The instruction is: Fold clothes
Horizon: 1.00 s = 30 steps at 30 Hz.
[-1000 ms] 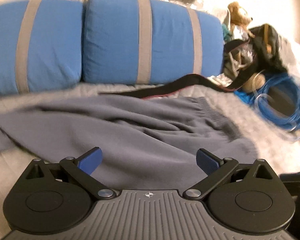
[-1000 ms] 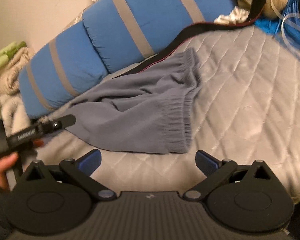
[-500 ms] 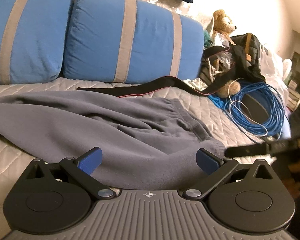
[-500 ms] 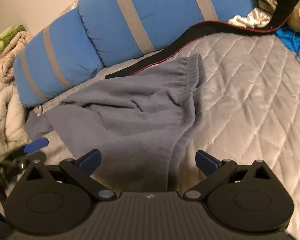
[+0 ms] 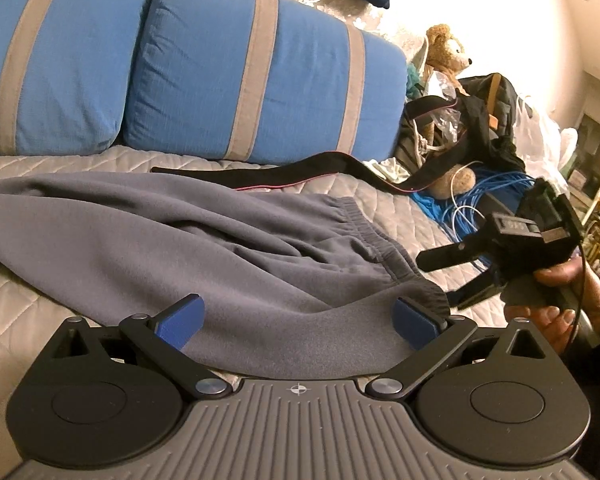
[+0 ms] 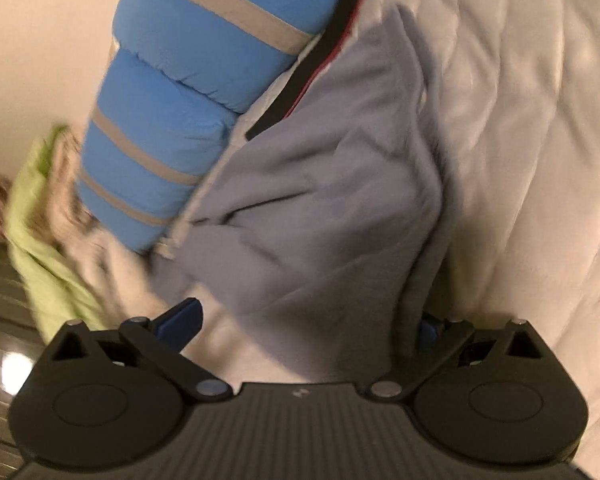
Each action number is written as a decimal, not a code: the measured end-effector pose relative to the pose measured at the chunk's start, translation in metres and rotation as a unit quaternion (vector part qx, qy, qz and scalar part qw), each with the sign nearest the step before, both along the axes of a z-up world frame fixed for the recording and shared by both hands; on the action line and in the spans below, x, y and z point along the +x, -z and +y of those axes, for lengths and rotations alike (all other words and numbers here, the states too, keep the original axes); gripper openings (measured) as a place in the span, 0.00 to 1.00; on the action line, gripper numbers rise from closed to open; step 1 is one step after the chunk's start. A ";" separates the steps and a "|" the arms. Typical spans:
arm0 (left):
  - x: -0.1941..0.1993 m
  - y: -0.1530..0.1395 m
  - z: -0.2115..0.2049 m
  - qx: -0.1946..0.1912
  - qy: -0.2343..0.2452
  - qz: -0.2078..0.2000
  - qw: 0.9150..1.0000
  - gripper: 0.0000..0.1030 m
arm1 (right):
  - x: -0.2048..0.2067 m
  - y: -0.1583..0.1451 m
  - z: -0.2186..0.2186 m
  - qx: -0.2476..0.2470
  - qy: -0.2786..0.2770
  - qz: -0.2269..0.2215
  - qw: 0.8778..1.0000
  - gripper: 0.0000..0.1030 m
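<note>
Grey sweatpants [image 5: 188,248] lie spread on the quilted bed, the elastic waistband [image 5: 384,240] toward the right. My left gripper [image 5: 298,322] is open, low over the near edge of the fabric, with cloth lying between its blue pads. My right gripper [image 6: 300,320] is open over the same pants [image 6: 324,208]; the waistband fold covers most of its right pad. The right view is blurred and rolled sideways. The right gripper also shows in the left wrist view [image 5: 460,276], held in a hand just right of the waistband corner.
Two blue cushions with grey stripes [image 5: 240,76] line the back of the bed. A black strap [image 5: 300,172] lies behind the pants. A teddy bear [image 5: 444,52], a dark bag [image 5: 484,120] and coiled blue cable [image 5: 484,204] sit at the right. Green and beige blankets [image 6: 48,236] lie beyond the cushions.
My right gripper has moved down onto the waistband corner and rolled sideways, its view blurring. The left gripper has edged closer to the pants. Both stay open.
</note>
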<state>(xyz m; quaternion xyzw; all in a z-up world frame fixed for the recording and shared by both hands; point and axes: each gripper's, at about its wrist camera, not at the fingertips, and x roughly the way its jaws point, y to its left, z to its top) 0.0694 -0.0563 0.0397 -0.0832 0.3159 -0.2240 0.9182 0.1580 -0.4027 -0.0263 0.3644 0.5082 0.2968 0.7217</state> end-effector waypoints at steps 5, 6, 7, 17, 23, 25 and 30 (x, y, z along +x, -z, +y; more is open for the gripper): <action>-0.001 0.000 0.001 -0.002 0.002 -0.003 1.000 0.99 | -0.011 -0.007 -0.001 0.039 -0.013 -0.004 0.999 0.98; -0.001 0.000 0.001 -0.002 0.002 -0.003 1.000 0.99 | -0.014 -0.011 0.001 0.038 -0.022 -0.011 0.999 0.98; -0.001 -0.001 0.002 -0.003 0.002 -0.003 1.000 0.99 | -0.016 -0.014 0.003 0.038 -0.032 -0.017 0.999 0.97; 0.002 -0.001 0.006 -0.008 0.000 -0.004 1.000 0.99 | -0.040 -0.016 0.010 -0.025 -0.054 0.003 0.998 0.72; 0.001 0.002 0.003 0.005 0.003 -0.011 1.000 0.99 | -0.065 -0.009 0.019 -0.111 -0.017 0.000 0.994 0.14; 0.001 0.003 0.002 0.005 0.013 -0.012 1.000 0.99 | -0.074 -0.012 0.020 -0.138 -0.010 -0.019 0.990 0.11; -0.002 0.007 -0.004 0.020 0.042 -0.025 0.999 0.99 | -0.095 -0.020 0.023 -0.192 0.014 -0.073 0.979 0.10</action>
